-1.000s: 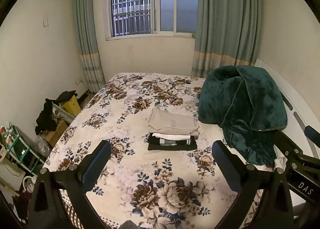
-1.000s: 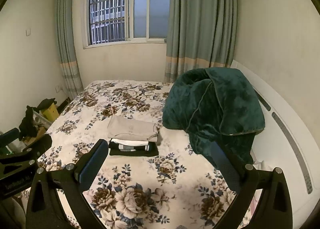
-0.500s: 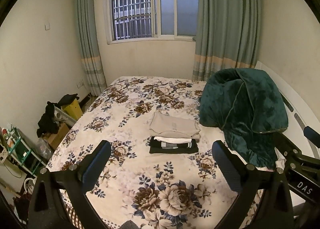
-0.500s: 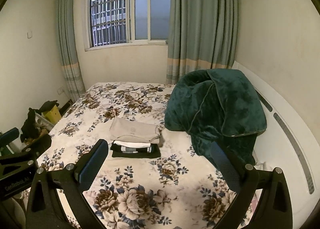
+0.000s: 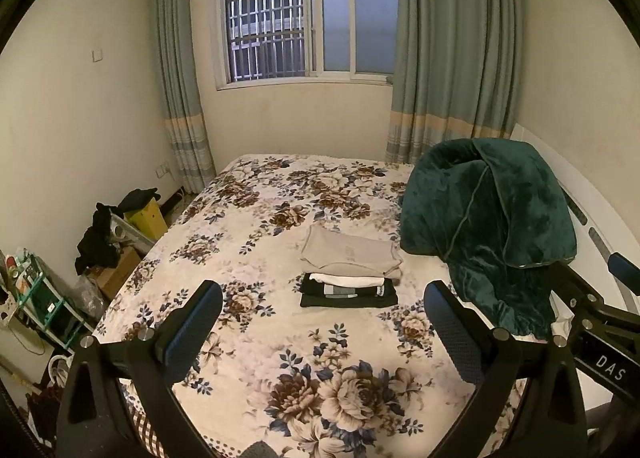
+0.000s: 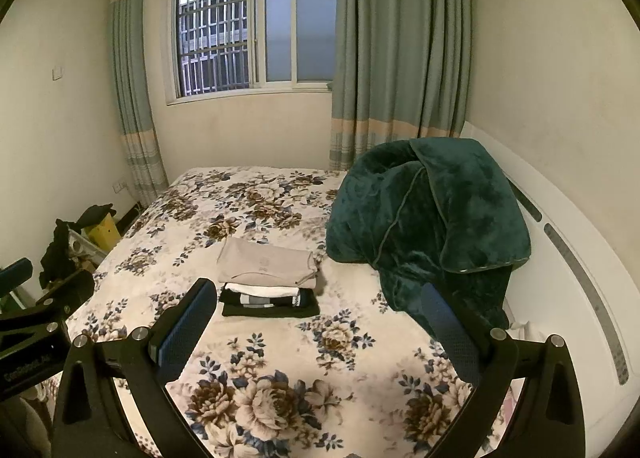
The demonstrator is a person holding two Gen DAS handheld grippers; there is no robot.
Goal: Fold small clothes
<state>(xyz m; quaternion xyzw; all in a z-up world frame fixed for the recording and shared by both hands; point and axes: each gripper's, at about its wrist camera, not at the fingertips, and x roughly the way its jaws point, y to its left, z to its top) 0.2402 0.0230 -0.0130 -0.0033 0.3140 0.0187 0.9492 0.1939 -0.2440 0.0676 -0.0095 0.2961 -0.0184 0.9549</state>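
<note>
1. Both tongs are up in the air over the near end of the bed (image 5: 256, 217), well back from the clothes. The left tongs (image 5: 323, 322) are spread wide with nothing between the pads, and the right tongs (image 6: 318, 322) are the same: wide apart, gripping nothing.
2. The stack of folded clothes (image 5: 349, 278) sits around the middle of the floral bedspread. A beige folded top (image 5: 352, 254) is on top, a white piece is under it, and dark folded items with a grey and white band are at the bottom. Same pile in the right view (image 6: 269, 282).
3. Just right of the stack there's a big dark green plush blanket (image 5: 492, 213) heaped up against the white headboard (image 6: 576, 282), near the pile but not touching it as far as I can see.
4. On the floor left of the bed: a yellow box (image 5: 147, 217) with dark clothes draped around it, a cardboard box (image 5: 118, 274) and a small green rack (image 5: 36, 298).
5. Back wall has a barred window (image 5: 308, 17) with grey-green curtains (image 5: 456, 45) on both sides.
</note>
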